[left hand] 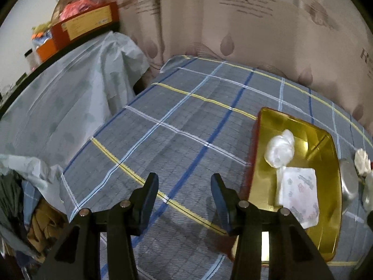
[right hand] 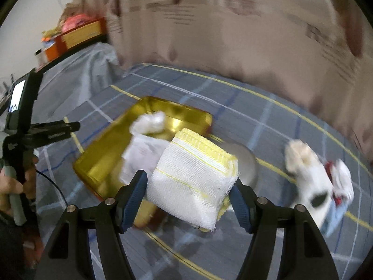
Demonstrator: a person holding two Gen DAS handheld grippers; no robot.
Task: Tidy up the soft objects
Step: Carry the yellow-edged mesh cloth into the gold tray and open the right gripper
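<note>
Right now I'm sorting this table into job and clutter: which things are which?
Job:
right gripper, shut on folded gauze cloth
gold tray
plastic bag and tissue pack in the tray
white plush toy

Lying about:
red box
round metal lid
left gripper, empty

— How are your grippers standing?
— Your left gripper (left hand: pixel 184 186) points down at a slant, jaws apart with nothing between them. Your right gripper (right hand: pixel 190 193) is clamped on a folded gauze cloth (right hand: pixel 193 179).
— And your hands?
— Your left hand (right hand: pixel 14 184) shows, wrapped around its grey handle.
</note>
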